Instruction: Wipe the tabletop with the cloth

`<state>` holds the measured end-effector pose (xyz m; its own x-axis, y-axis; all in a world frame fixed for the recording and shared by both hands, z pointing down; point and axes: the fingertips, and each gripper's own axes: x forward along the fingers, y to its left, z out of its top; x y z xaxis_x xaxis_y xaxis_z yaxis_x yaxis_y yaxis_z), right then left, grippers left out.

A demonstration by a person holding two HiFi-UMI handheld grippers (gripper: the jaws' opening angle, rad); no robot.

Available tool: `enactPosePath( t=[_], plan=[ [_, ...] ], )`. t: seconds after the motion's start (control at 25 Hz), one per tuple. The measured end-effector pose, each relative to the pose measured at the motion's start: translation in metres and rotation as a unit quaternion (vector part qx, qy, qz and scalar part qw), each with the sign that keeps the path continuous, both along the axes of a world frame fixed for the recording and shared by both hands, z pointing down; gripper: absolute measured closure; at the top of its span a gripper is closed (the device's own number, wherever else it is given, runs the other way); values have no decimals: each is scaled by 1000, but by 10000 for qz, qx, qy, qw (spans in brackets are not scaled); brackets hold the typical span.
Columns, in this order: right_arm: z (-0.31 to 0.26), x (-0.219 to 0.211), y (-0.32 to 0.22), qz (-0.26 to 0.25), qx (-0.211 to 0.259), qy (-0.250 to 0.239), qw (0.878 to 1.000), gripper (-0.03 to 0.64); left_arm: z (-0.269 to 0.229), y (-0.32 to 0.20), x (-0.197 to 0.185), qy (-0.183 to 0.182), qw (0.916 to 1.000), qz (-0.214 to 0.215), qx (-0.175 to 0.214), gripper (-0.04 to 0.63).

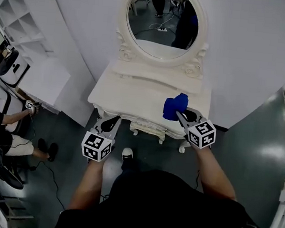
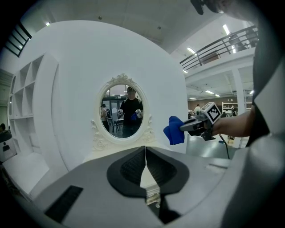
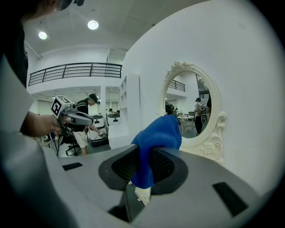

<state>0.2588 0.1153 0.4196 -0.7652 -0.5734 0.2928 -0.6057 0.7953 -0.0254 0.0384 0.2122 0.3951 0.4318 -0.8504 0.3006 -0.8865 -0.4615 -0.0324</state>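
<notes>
A white dressing table [image 1: 134, 92] stands against a plain white wall [image 1: 248, 56], with a white open shelf unit [image 1: 25, 24] to its left and an oval mirror [image 1: 164, 18] in a carved white frame rising from its back edge. Seen from the head view, the person wearing the camera stands at the table's front in a dark top, bare forearms stretched out to either side.

The right gripper [image 1: 180, 112] reaches in over the right side of the tabletop. Its own view shows its jaws closed tight on a blue cloth [image 3: 160, 133], which bunches above the pads and hangs down between them. The cloth [image 1: 173, 106] sits over the right-hand part of the tabletop, near the front edge; whether it touches the surface cannot be told.

The left gripper [image 1: 112, 122] is held at the table's front left corner, just off the edge. In its own view its jaws meet at the tips with nothing between them, pointing toward the mirror.

Each gripper carries a cube with black-and-white square markers, one on the right [image 1: 201, 133] and one on the left [image 1: 97, 147].
</notes>
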Motion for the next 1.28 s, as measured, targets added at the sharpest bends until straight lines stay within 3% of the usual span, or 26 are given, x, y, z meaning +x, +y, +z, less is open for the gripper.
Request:
enactPosePath(
  t=[0.68, 1.28],
  plan=[
    [18, -121, -141, 553, -229, 238, 9979, 563, 12, -175, -130, 108, 9986, 512, -48, 581],
    [13, -204, -227, 980, -192, 407, 9942, 563, 12, -277, -214, 206, 9947, 1005, -54, 581]
  ],
)
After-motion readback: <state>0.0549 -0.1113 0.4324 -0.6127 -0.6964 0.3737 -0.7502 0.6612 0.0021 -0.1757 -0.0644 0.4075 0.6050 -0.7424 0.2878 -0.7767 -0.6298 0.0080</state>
